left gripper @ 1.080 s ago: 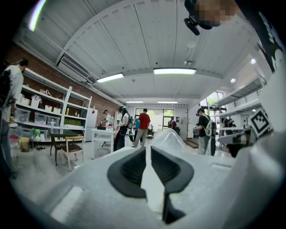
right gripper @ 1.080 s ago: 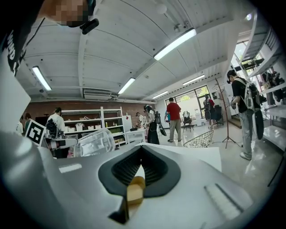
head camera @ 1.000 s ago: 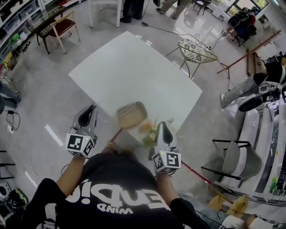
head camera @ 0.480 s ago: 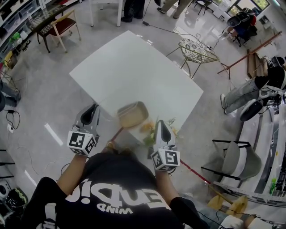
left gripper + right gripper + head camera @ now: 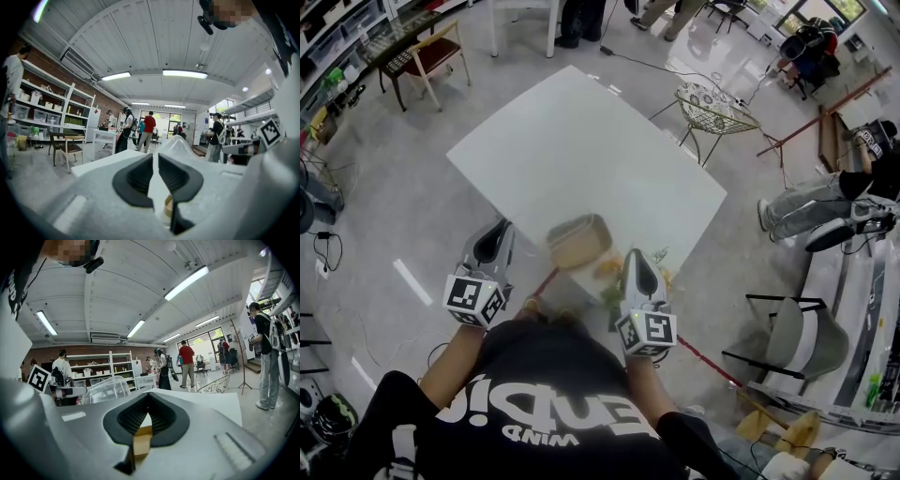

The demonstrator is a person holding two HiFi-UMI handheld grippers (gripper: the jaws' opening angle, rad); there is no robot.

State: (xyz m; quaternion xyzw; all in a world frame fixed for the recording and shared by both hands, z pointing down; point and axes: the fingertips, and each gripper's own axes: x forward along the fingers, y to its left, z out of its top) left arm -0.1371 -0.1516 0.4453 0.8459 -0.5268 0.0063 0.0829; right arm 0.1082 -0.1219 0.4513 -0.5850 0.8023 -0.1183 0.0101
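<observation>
Left gripper (image 5: 496,236) at lower left of the head view, right gripper (image 5: 637,265) at lower centre, both held above the near edge of the white bench (image 5: 581,141). Both are clenched on nothing: in each gripper view the jaw tips meet, and only a sliver of bench and something tan shows through the slit. Tan basket (image 5: 578,240) sits on the bench between the two grippers, touched by neither; its contents are too blurred to tell. Green and orange bits (image 5: 610,272) lie just beside it, close under the right gripper. Clear plastic tub (image 5: 106,391) sits left of centre in the right gripper view. Progress, as a judgement: nothing grasped, handling not begun. Writing: "WIND" upside down on the person's black shirt (image 5: 548,412); the bigger letters are unclear.
</observation>
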